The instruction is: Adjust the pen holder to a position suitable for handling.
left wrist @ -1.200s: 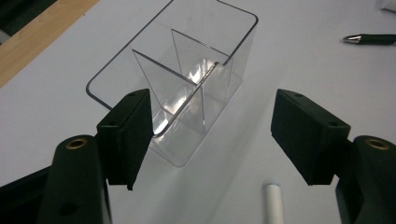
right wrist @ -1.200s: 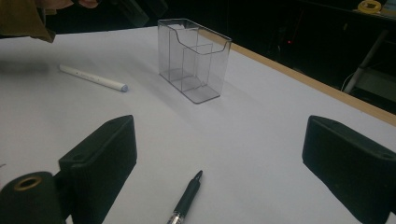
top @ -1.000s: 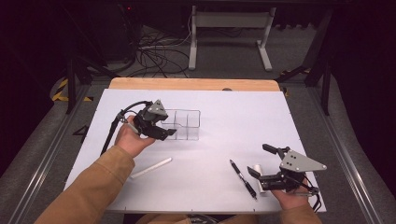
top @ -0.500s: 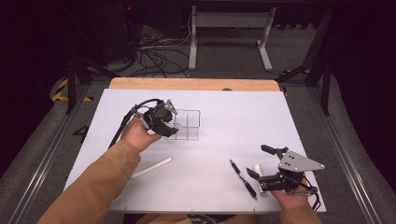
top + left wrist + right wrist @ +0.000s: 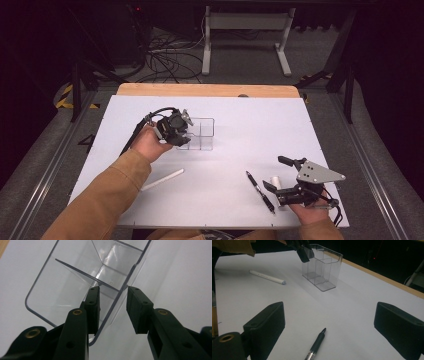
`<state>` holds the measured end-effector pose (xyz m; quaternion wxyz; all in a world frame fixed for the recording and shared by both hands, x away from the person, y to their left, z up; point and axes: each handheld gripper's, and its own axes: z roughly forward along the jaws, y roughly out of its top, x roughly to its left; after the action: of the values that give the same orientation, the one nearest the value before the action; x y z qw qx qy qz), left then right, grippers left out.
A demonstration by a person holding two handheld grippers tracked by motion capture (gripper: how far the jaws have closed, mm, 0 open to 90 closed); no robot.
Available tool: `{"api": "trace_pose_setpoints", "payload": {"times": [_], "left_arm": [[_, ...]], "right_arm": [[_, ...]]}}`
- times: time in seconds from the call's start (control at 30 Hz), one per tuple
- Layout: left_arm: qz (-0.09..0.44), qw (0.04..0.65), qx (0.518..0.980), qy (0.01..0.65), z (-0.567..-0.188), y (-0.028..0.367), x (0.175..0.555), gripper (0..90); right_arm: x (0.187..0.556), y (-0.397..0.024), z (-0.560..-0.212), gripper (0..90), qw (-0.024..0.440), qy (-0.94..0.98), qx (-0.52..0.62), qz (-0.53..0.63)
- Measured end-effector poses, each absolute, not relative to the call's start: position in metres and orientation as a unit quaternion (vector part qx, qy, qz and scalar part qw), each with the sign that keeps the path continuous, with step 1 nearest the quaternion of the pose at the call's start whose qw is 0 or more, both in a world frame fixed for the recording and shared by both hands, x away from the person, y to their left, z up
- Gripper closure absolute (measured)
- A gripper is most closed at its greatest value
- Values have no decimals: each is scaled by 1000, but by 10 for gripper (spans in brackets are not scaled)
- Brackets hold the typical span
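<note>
**Left gripper straddles the bin wall**

Left gripper (image 5: 111,301) sits at the clear bin (image 5: 75,277), one jaw inside the end compartment and the other outside, the thin end wall running between them. Its jaws have just been closing, yet a gap shows on the outer side, so they are not yet clamped. The bin stands upright toward the table's (image 5: 240,210) far side, its long axis running left to right in the high view, and the left hand is much the nearer. Right gripper (image 5: 286,192) hangs wide open at the near right, empty, with a black pen (image 5: 260,192) just beside it. A white marker (image 5: 162,179) lies near the left sleeve.
</note>
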<state>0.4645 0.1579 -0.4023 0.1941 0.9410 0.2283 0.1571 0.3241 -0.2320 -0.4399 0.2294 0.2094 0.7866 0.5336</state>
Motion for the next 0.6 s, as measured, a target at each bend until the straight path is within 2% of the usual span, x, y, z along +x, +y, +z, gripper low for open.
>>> {"api": "trace_pose_setpoints", "payload": {"times": [0.23, 0.37, 0.5, 0.6], "left_arm": [[143, 186, 952, 198, -400, 158, 459, 734], [114, 195, 959, 173, -396, 157, 456, 845], [125, 193, 961, 155, -392, 151, 449, 878], [112, 206, 963, 135, -388, 148, 445, 875]], "right_arm": [[325, -232, -441, 101, 226, 787, 209, 535], [326, -231, -442, 102, 221, 787, 209, 537], [326, -231, -442, 101, 219, 787, 209, 538], [326, -232, -442, 101, 219, 786, 210, 539]]}}
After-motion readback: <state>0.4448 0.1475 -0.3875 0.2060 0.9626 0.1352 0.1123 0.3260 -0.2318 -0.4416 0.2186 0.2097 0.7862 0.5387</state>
